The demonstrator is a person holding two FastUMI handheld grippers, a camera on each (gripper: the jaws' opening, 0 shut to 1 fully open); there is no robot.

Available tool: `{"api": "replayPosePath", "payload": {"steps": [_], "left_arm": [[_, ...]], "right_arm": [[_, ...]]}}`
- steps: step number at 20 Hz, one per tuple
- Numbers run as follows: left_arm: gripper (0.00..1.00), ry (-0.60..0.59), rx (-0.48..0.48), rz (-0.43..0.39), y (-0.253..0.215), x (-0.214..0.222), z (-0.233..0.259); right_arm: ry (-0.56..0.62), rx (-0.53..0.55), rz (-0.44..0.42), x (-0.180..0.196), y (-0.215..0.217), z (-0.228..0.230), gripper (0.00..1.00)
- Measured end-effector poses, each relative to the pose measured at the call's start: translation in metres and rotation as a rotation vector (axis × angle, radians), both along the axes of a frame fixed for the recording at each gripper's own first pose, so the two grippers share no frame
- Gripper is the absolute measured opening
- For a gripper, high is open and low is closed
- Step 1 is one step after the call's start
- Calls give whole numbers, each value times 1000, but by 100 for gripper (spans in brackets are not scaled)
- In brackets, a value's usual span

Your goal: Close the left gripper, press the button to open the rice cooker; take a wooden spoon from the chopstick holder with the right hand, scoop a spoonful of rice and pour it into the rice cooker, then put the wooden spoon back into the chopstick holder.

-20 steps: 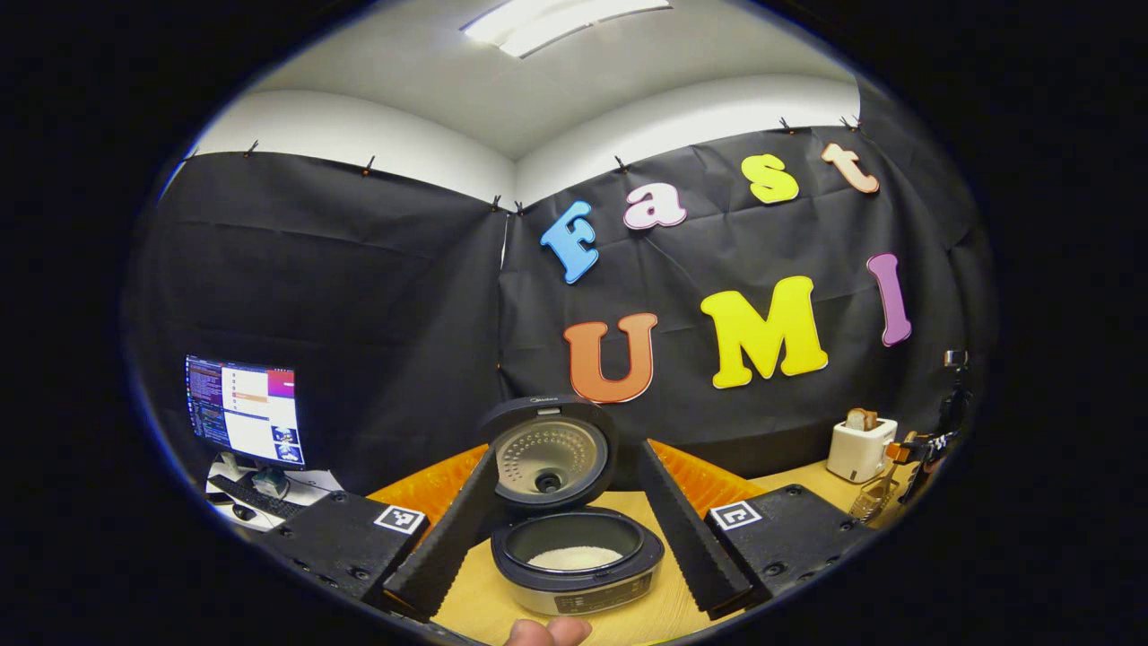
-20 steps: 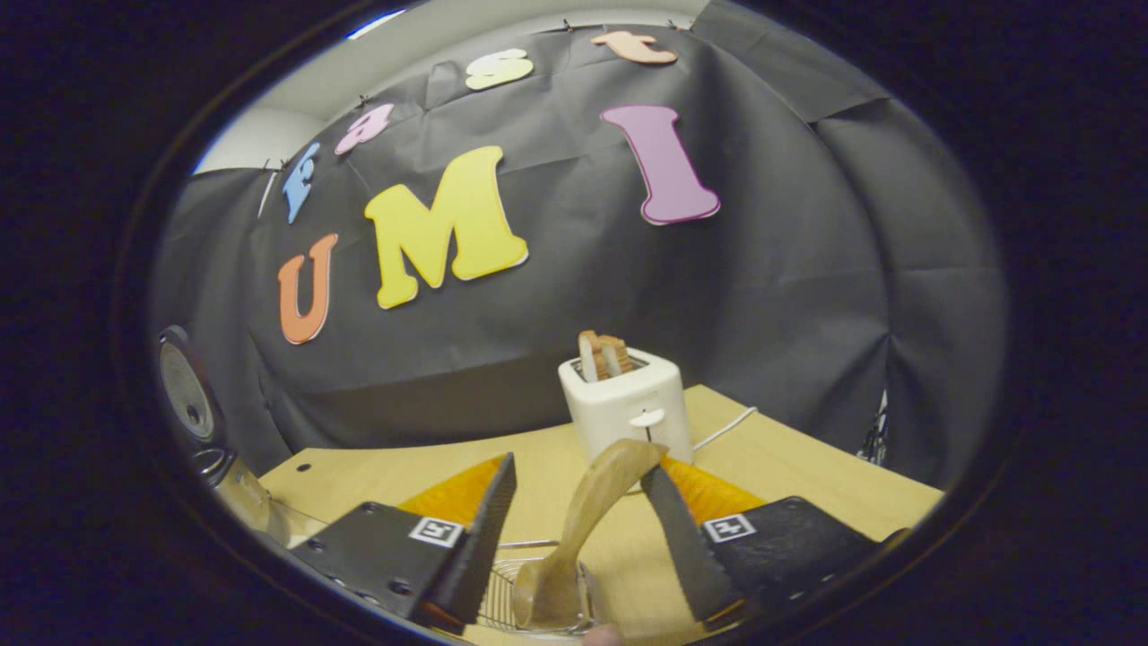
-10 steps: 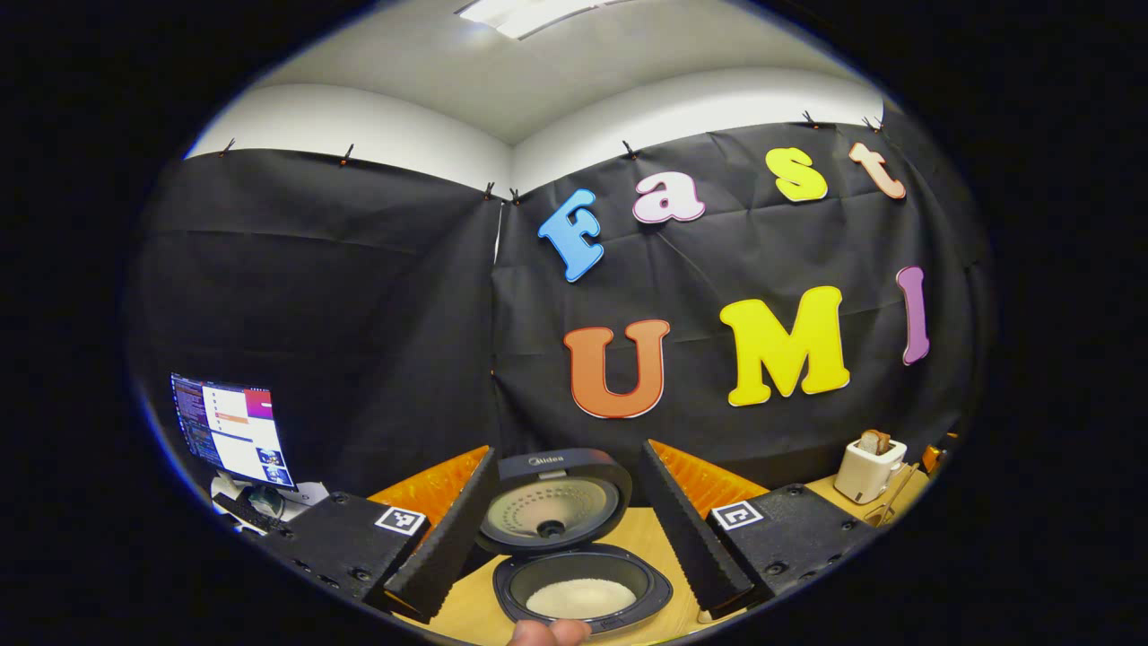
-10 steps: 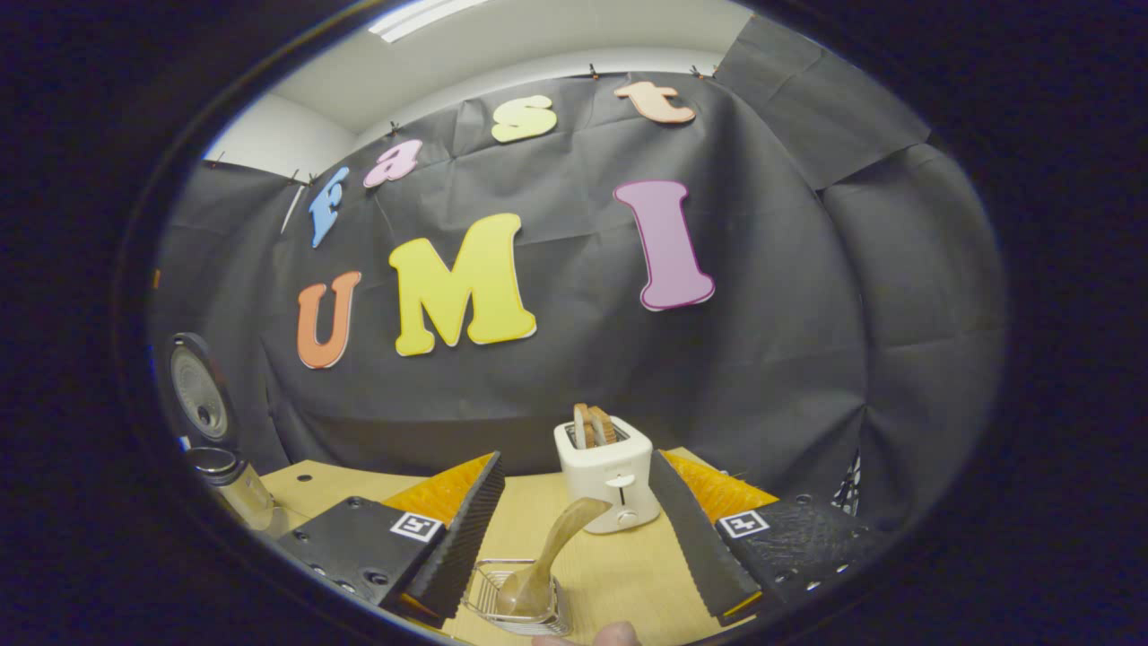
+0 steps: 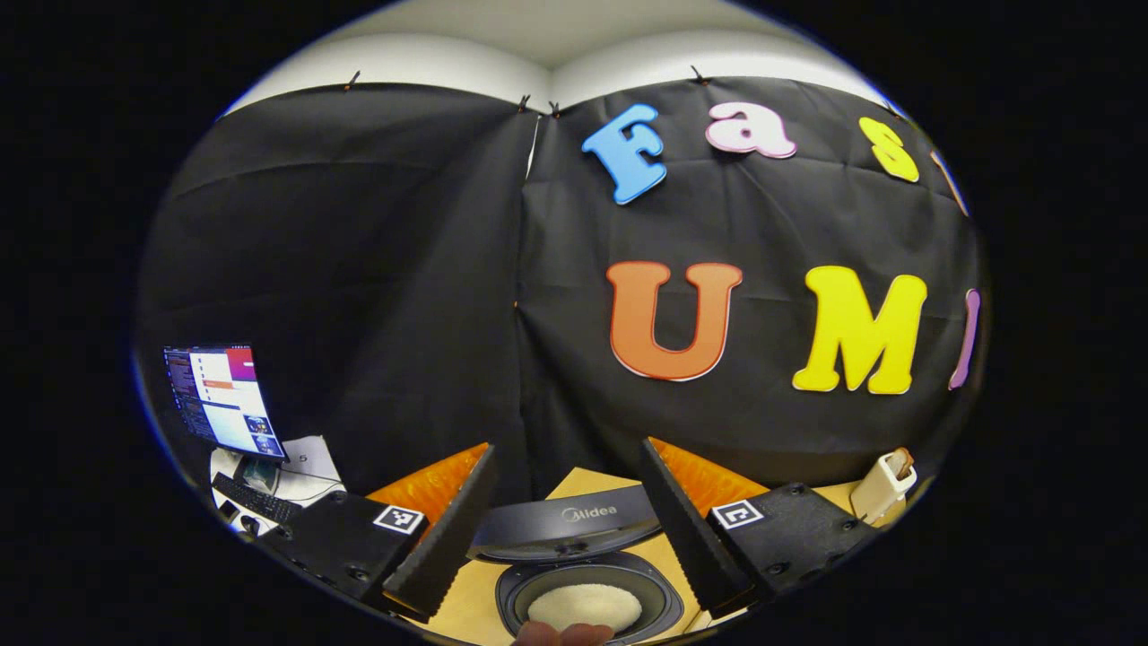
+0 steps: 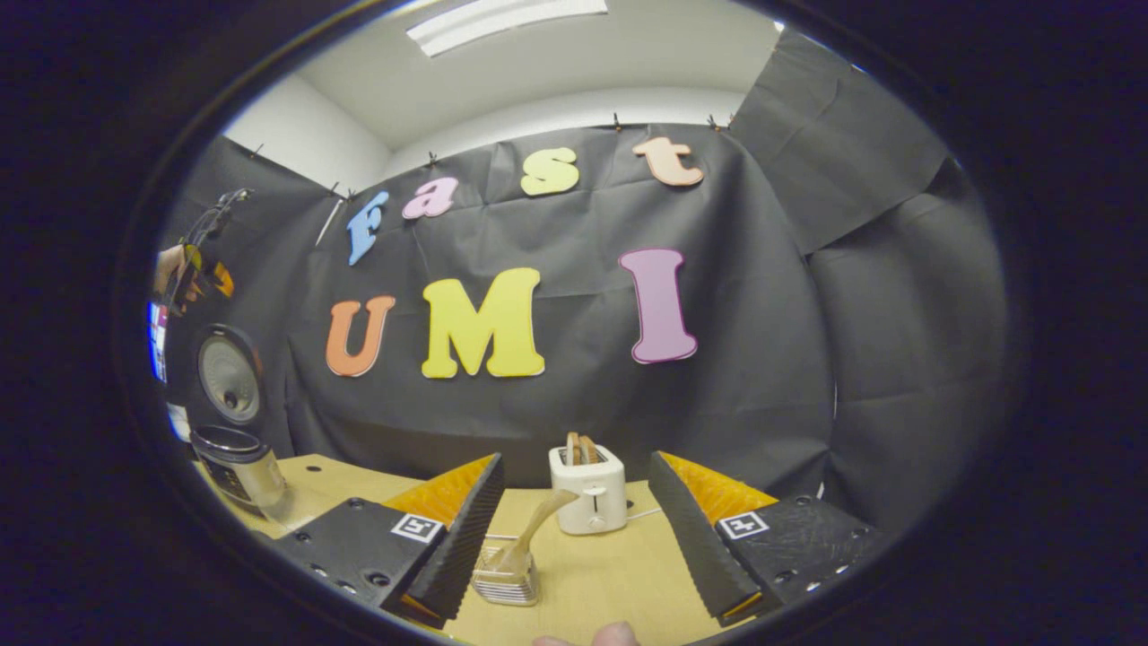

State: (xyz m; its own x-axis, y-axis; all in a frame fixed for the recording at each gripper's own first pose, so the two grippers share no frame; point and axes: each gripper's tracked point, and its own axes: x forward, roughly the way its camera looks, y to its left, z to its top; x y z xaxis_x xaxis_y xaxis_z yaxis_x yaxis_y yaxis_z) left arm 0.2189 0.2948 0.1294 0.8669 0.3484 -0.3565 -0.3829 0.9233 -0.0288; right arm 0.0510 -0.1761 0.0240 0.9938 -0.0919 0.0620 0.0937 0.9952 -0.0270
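Note:
The rice cooker (image 5: 587, 583) sits right below my left gripper (image 5: 567, 449), its lid (image 5: 565, 525) raised and white rice (image 5: 583, 606) in the pot. That gripper is open with nothing between its fingers. In the right gripper view the wooden spoon (image 6: 538, 529) leans in the wire chopstick holder (image 6: 507, 579) on the wooden table (image 6: 610, 574). My right gripper (image 6: 576, 459) is open, above and behind the holder, apart from the spoon. The cooker (image 6: 235, 458) stands far left there, with the left gripper (image 6: 193, 269) held high above it.
A white toaster (image 6: 587, 489) with bread stands behind the holder, its cord trailing right; it also appears at the right edge as the toaster (image 5: 883, 484). A monitor (image 5: 220, 399) and keyboard sit beyond the table's left side. A fingertip (image 5: 560, 634) shows at the bottom edge.
The right gripper has drawn back and up from the spoon, which stays in the holder. The left gripper has risen and come in over the open cooker.

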Motion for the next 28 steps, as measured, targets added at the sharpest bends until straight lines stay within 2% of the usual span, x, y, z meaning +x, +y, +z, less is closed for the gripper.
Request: {"api": "replayPosePath", "payload": {"steps": [4, 8, 9, 10, 14, 15, 16, 17, 24, 25, 26, 28], "left_arm": [[100, 85, -52, 16, 12, 28, -29], [100, 172, -88, 14, 13, 36, -56], [100, 190, -95, 12, 11, 37, -60], [100, 201, -106, 10, 10, 37, -64], [99, 198, -155, 11, 7, 36, -67], [99, 200, -172, 15, 4, 33, -69], [100, 202, -185, 17, 2, 31, -69], [100, 205, -189, 17, 0, 27, -70], [100, 189, -166, 35, -35, -21, -82], [100, 193, -156, 38, -42, -31, -88], [100, 190, -147, 38, -49, -40, -93], [100, 194, -154, 30, -63, -58, -106]], "right_arm": [[51, 56, 15, -23, 9, -24, 95], [79, 53, 28, -23, 15, -35, 95], [85, 61, 31, -22, 14, -35, 91], [89, 71, 37, -21, 16, -35, 95], [92, 46, 65, -19, 29, -36, 95], [91, 46, 69, -20, 32, -35, 95], [92, 51, 78, -22, 35, -34, 100], [97, 53, 88, -23, 39, -37, 95], [113, 36, 143, -34, 59, -44, 95], [121, 33, 144, -35, 58, -47, 92], [128, 32, 157, -38, 62, -50, 95], [134, 30, 161, -44, 66, -54, 95]]}}
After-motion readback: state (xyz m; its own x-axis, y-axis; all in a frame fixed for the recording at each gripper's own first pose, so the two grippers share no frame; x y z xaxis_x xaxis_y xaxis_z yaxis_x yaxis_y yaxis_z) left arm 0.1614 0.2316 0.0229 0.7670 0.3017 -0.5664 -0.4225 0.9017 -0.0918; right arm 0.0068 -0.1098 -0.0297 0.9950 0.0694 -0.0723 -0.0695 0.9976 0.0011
